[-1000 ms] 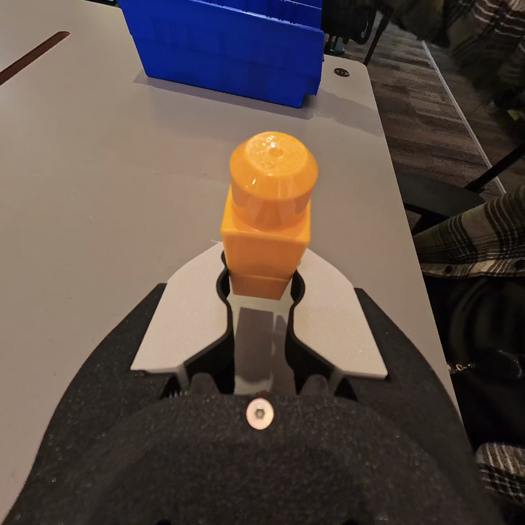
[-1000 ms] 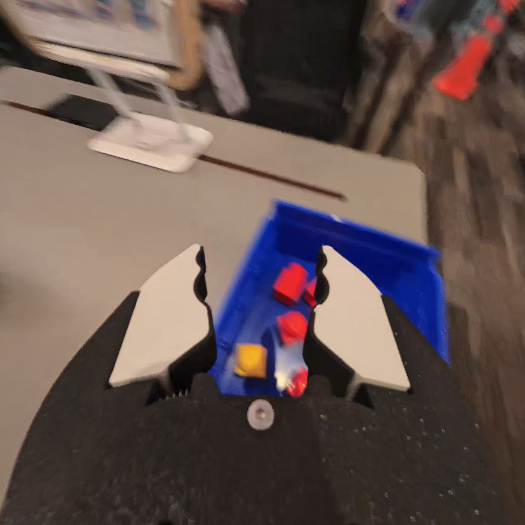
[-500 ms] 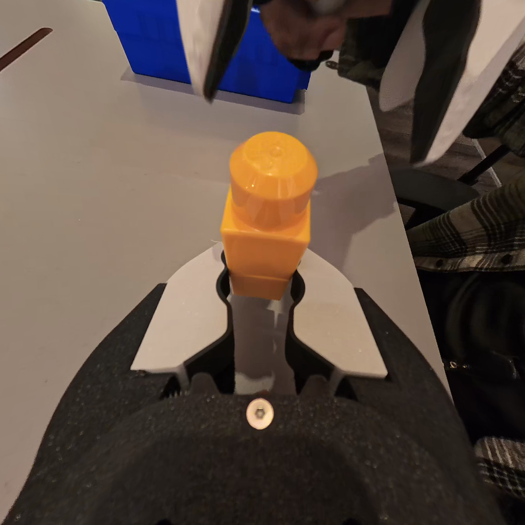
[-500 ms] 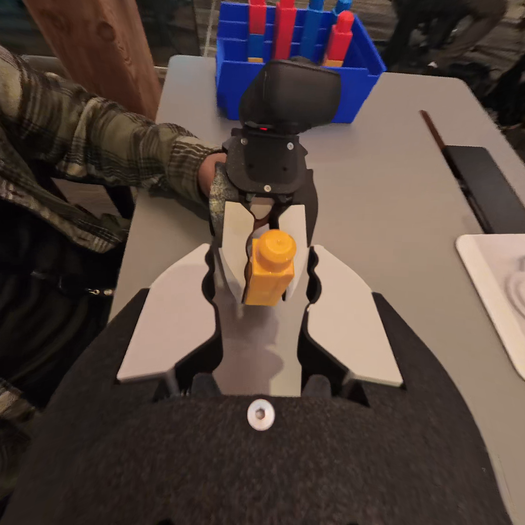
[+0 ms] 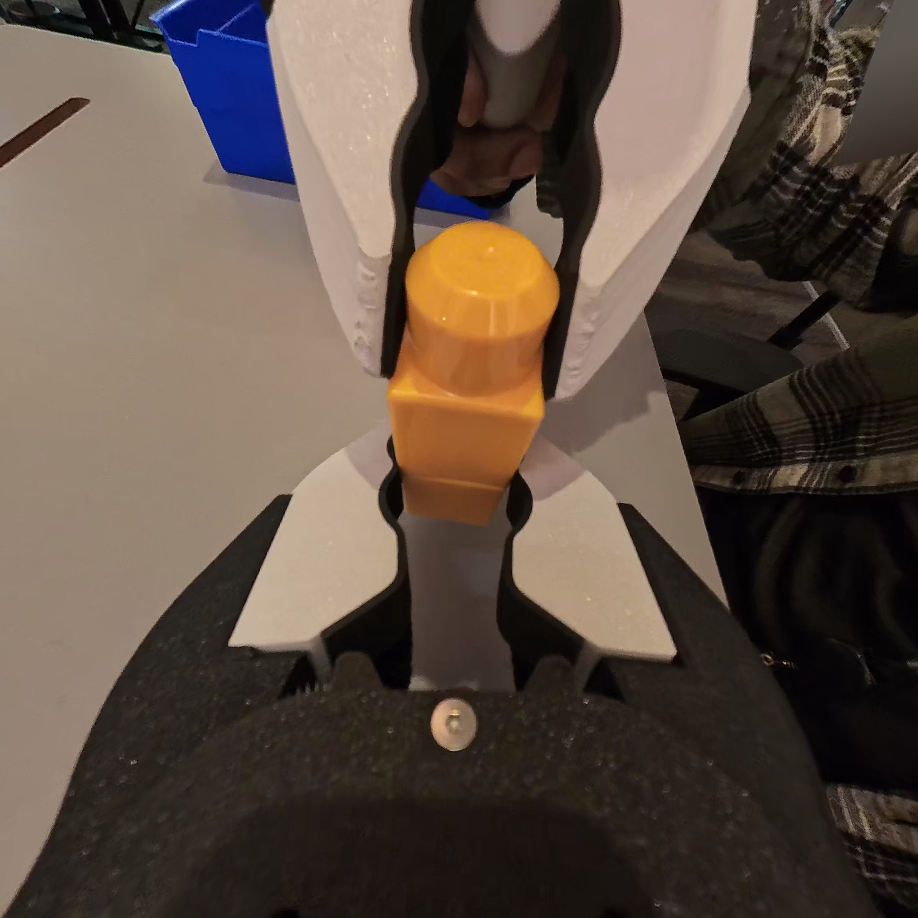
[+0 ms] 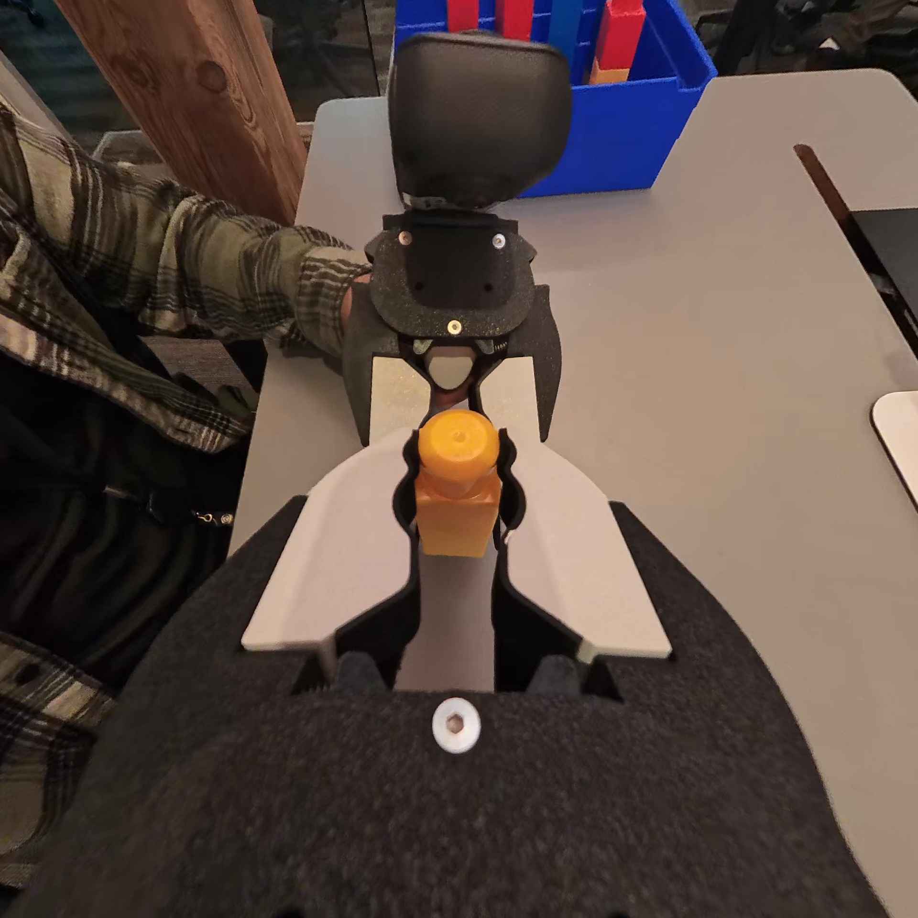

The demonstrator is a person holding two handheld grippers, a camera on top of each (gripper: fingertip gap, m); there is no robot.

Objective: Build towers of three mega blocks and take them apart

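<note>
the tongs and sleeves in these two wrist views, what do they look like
Both handheld tongs match: the left tongs and right tongs each have a speckled matte black body with a silver screw at its centre, and two flat pale grey fingers edged with wavy black rubber pads. The left unit carries a rounded black camera housing on top. The person wears a green and cream plaid flannel sleeve.

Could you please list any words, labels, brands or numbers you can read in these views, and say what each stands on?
None can be read.
The stud top of the orange block tower bears faint raised marks, too blurred to make out.
The blue bin shows no writing.
</note>
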